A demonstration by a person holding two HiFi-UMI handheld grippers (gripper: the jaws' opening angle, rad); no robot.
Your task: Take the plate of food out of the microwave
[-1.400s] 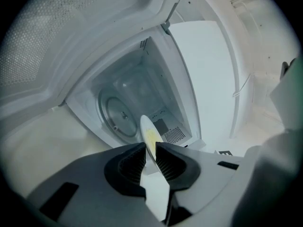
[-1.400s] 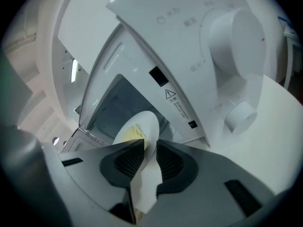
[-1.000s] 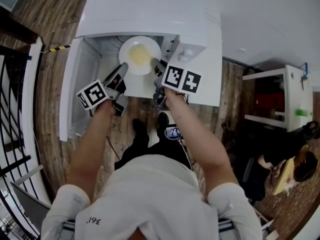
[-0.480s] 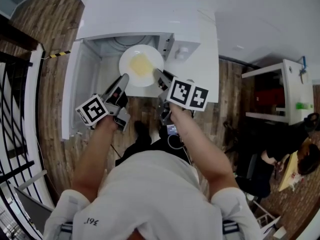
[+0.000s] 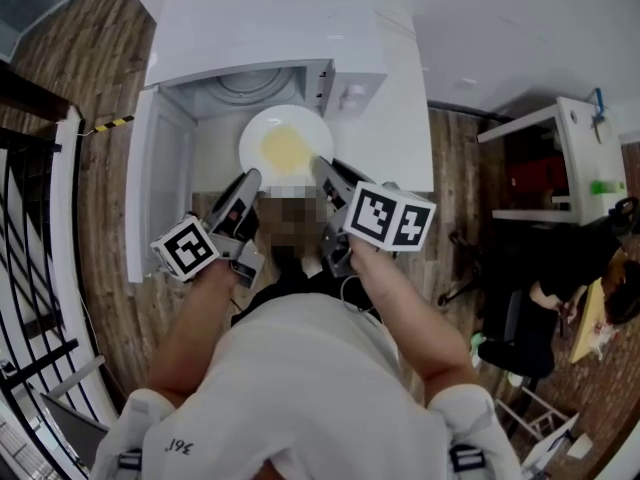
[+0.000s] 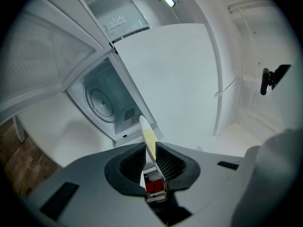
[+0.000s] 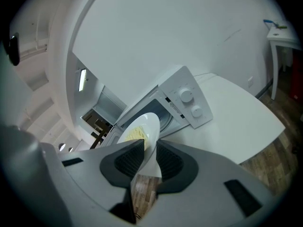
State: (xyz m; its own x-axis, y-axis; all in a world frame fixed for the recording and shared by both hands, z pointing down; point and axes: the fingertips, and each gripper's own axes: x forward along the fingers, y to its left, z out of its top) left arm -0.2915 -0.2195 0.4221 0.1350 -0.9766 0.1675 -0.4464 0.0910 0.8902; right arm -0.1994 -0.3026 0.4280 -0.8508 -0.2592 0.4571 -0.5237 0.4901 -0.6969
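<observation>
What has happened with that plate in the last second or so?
The plate of yellow food has been drawn out of the microwave toward the person and now hangs in front of the opening, baring the round tray inside. The left tongs and right tongs stay clamped on its opposite edges; the door stays open.

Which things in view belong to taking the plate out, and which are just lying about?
Job: plate, the food on it, open microwave, left gripper and right gripper, each clamped on the plate's rim.
Lying about: white side table, seated person.
</observation>
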